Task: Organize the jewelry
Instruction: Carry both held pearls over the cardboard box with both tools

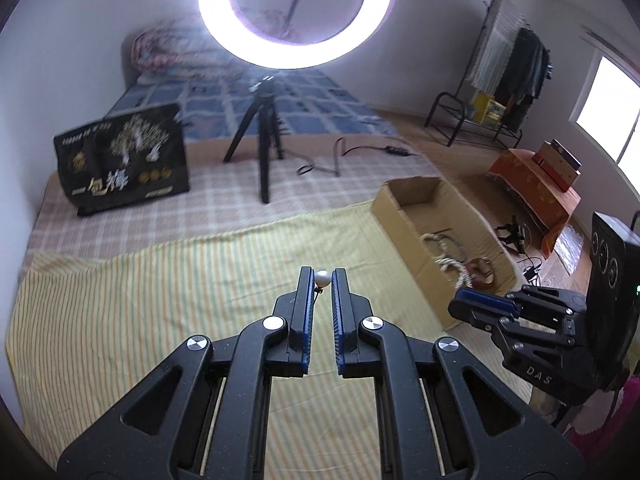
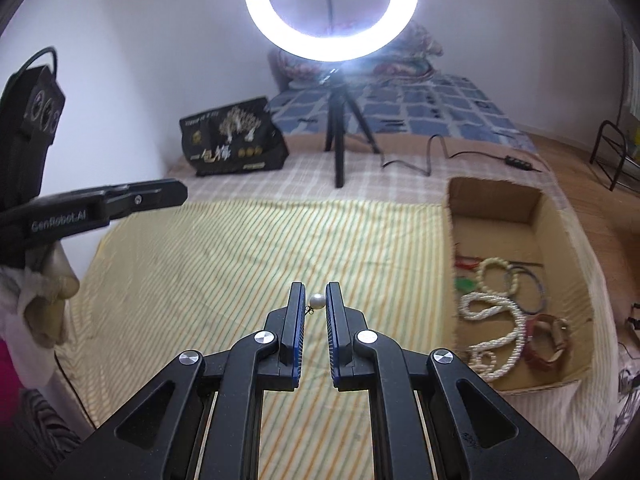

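My left gripper (image 1: pixel 322 276) is shut on a white pearl earring (image 1: pixel 322 279) held between its fingertips, above the yellow striped cloth (image 1: pixel 160 300). My right gripper (image 2: pixel 316 294) is likewise shut on a white pearl earring (image 2: pixel 318 301) with a small dark hook. Each gripper holds its own pearl. The open cardboard box (image 2: pixel 560 232) lies to the right and holds pearl necklaces (image 2: pixel 496 312), thin bangles (image 2: pixel 532 284) and a brown strap watch (image 2: pixel 548 340). The box also shows in the left wrist view (image 1: pixel 412 200). The right gripper shows in the left wrist view (image 1: pixel 480 304) beside the box.
A ring light (image 2: pixel 332 12) on a black tripod (image 2: pixel 340 136) stands behind the cloth, its cable (image 2: pixel 432 156) trailing right. A black printed bag (image 2: pixel 232 136) stands at the back left. A bed with blue quilt (image 2: pixel 440 104) lies beyond. The left gripper shows in the right wrist view (image 2: pixel 120 200).
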Demonstrator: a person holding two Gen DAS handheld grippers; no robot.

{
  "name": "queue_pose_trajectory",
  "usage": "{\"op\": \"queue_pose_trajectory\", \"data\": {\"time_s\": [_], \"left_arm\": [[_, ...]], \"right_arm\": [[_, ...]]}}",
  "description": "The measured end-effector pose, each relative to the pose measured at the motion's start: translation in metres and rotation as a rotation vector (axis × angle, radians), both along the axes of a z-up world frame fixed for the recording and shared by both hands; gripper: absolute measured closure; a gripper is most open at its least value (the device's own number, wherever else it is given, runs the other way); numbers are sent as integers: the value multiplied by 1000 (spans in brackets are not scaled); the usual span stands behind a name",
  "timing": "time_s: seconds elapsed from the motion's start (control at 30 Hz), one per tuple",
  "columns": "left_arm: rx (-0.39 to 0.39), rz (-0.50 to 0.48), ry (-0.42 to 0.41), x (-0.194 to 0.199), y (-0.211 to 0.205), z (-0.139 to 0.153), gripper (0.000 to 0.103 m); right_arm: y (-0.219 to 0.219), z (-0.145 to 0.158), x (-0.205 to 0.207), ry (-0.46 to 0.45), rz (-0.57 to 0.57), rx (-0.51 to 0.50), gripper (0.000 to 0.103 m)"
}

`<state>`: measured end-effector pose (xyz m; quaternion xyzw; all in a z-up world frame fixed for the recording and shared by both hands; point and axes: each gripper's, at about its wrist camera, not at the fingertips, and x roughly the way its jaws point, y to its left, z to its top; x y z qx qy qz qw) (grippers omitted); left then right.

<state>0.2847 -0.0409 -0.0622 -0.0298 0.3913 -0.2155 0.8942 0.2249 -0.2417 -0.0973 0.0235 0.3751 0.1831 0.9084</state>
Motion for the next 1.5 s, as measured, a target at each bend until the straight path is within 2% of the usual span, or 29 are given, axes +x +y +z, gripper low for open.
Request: {"op": "queue_pose_trajectory", "data": {"time_s": [0.33, 0.63, 1.1, 1.5], "left_arm": [[-24, -80, -72, -19, -51, 26, 96], [-39, -136, -90, -27, -95, 32, 96], [-20, -208, -73, -27, -151, 18, 96], [-14, -228, -42, -18, -174, 5, 96]], "right_arm": [[-47, 23, -10, -56, -91, 21, 94], [-83, 27, -15, -75, -155, 27, 94], [-128, 20, -4, -67, -226, 48, 94], [-151, 9, 16, -48, -264, 60, 94]]}}
